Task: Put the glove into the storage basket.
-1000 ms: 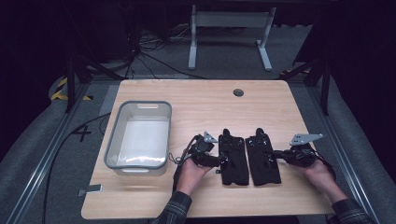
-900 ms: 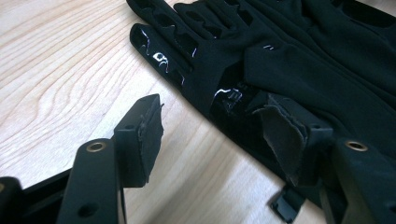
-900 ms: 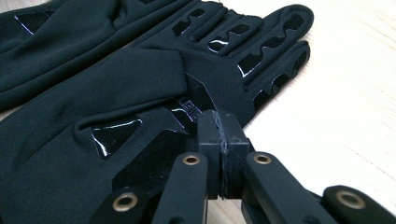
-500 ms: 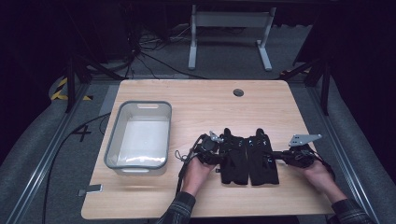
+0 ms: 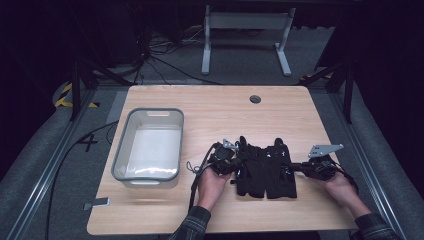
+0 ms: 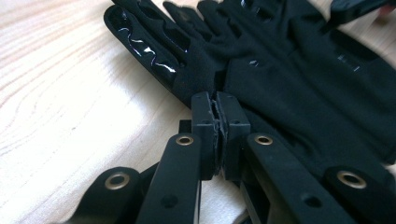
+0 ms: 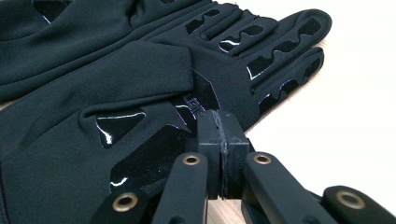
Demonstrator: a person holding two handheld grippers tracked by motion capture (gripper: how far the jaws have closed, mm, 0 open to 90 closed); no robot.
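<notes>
The left tool [image 5: 234, 165] has just been closing its jaws, and in the left gripper view they [image 6: 217, 114] now press together on the edge of the left glove [image 5: 250, 167], pinching a fold of the black fabric at the side of the palm. The right tool [image 5: 298, 167] is likewise clamped narrow; in the right gripper view its jaws [image 7: 221, 126] meet at the edge of the right glove [image 5: 281, 169], though whether fabric is caught between them cannot be told.

Each tool is held by a hand: the left hand [image 5: 211, 185] and the right hand [image 5: 341, 187] come in from the near edge, in dark sleeves.

The two black gloves lie flat, side by side and touching, fingers pointing away from the person, on the near right part of the wooden worktop [image 5: 220, 107]. Glossy black grip patches run along their fingers and palms.

Well to the left of the gloves stands a grey plastic tub [image 5: 119, 150]. A small round hole [image 5: 255, 99] sits near the far edge of the worktop. Beyond it, on the dark floor, is a metal stand [image 5: 247, 30] with cables beside it.
</notes>
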